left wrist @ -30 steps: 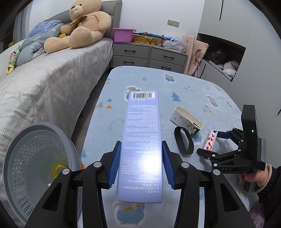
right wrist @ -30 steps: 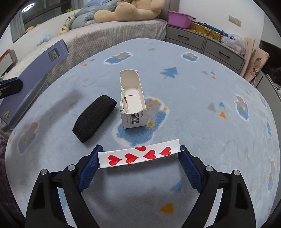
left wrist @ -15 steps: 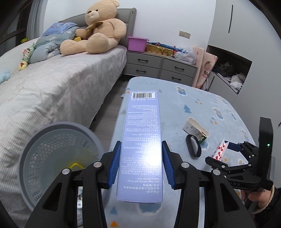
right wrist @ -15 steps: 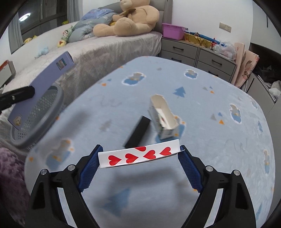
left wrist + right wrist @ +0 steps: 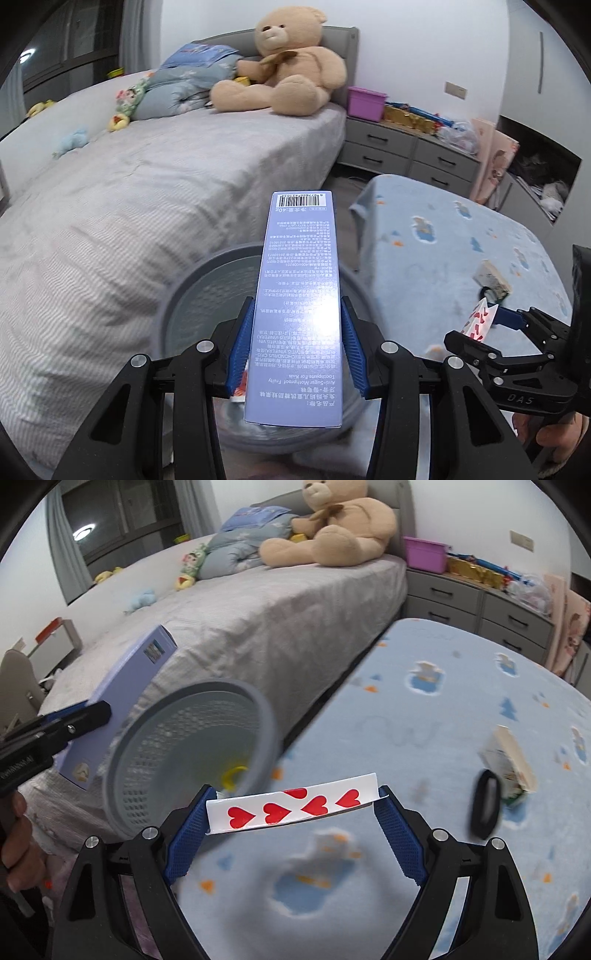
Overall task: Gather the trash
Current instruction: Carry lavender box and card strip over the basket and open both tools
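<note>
My left gripper is shut on a long lilac toothpaste box, held above the mouth of a grey mesh waste basket. In the right wrist view the same toothpaste box hangs left of the waste basket, which holds a yellow ring. My right gripper is shut on a white card with red hearts, held over the blue blanket's near edge, right of the basket. The right gripper also shows at the right of the left wrist view.
A torn white carton and a black band lie on the blue patterned blanket. A grey bed with a teddy bear is behind the basket. Grey drawers stand at the back.
Both grippers swung left and rose, away from the blanket toward the basket. The toothpaste box now hangs over the basket's mouth; the carton and band have slid to the right of view.
</note>
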Motion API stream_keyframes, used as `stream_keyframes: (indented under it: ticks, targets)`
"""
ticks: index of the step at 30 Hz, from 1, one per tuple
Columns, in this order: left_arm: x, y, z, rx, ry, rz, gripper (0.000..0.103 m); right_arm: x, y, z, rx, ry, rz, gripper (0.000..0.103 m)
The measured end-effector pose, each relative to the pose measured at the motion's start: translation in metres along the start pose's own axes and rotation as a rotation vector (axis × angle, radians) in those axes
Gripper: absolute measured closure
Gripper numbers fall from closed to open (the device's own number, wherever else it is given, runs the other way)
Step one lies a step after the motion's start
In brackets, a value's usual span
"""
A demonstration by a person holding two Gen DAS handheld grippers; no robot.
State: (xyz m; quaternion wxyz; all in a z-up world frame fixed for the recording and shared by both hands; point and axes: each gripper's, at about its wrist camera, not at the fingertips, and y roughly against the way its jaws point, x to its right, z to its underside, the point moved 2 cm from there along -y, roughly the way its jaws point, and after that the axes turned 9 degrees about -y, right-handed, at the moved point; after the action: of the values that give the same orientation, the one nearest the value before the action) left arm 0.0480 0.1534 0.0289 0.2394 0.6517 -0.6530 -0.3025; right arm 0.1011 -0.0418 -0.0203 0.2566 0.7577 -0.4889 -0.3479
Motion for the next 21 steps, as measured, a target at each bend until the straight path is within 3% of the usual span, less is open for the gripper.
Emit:
stream_keyframes:
  ticks: [8, 21]
  targets:
    - [-0.047, -0.02, 0.026, -0.077, 0.052, -0.044, 0.059, -0.056, -0.029, -0.001, -0.038, 0.025, -0.07, 0.018]
    - [-0.056, -0.054, 0.035, -0.131, 0.068, -0.026, 0.059, -0.073, -0.066, -0.006, -0.085, 0.061, -0.044, 0.018]
